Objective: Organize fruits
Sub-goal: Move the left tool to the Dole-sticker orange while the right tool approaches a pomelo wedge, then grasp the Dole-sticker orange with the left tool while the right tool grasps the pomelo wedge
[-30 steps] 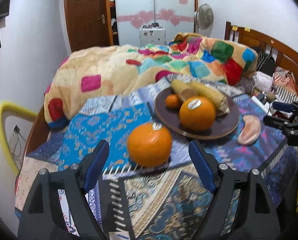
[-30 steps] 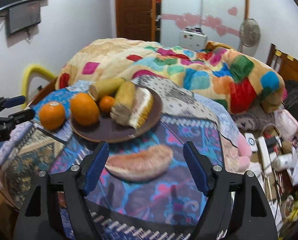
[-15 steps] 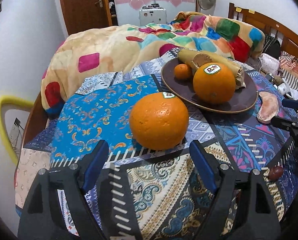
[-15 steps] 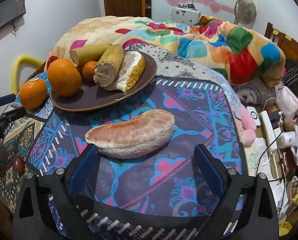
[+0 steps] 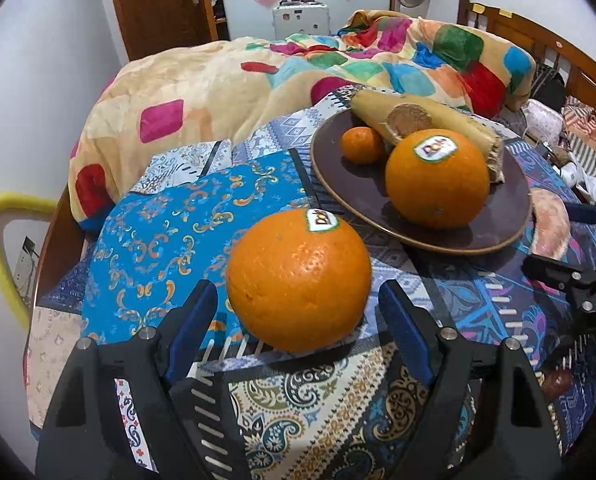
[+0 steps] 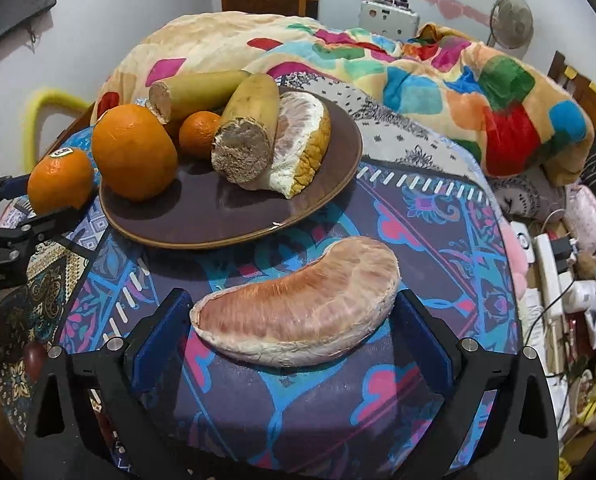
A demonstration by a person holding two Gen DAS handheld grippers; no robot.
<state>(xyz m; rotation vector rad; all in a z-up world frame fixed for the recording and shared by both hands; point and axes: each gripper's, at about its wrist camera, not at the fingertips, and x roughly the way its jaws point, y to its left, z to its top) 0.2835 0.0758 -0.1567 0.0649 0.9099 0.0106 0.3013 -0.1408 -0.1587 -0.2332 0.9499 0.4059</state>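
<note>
With both claws spread and nothing yet gripped, I straddle one loose fruit on each side of the brown plate (image 6: 338,184): my left claw (image 5: 298,308) stands released about the stickered orange (image 5: 298,280) resting on the patterned worktop (image 5: 157,220), and my right claw (image 6: 293,312), its jaws opening, brackets the peeled pomelo segment (image 6: 298,312) lying on the cloth just below the plate's rim. To do this step well, I judge that I should close the left pads across the orange's widest girth, since a round fruit will roll from an off-centre pinch, and press the soft segment only lightly, mid-length, so that it neither tears nor sags. Count: two large oranges (one on the plate (image 6: 133,152), one off), one small tangerine (image 6: 199,134), two cut yellowish cylindrical pieces (image 6: 249,128), two pomelo pieces (one plated (image 6: 302,144), one off), one plate.
</note>
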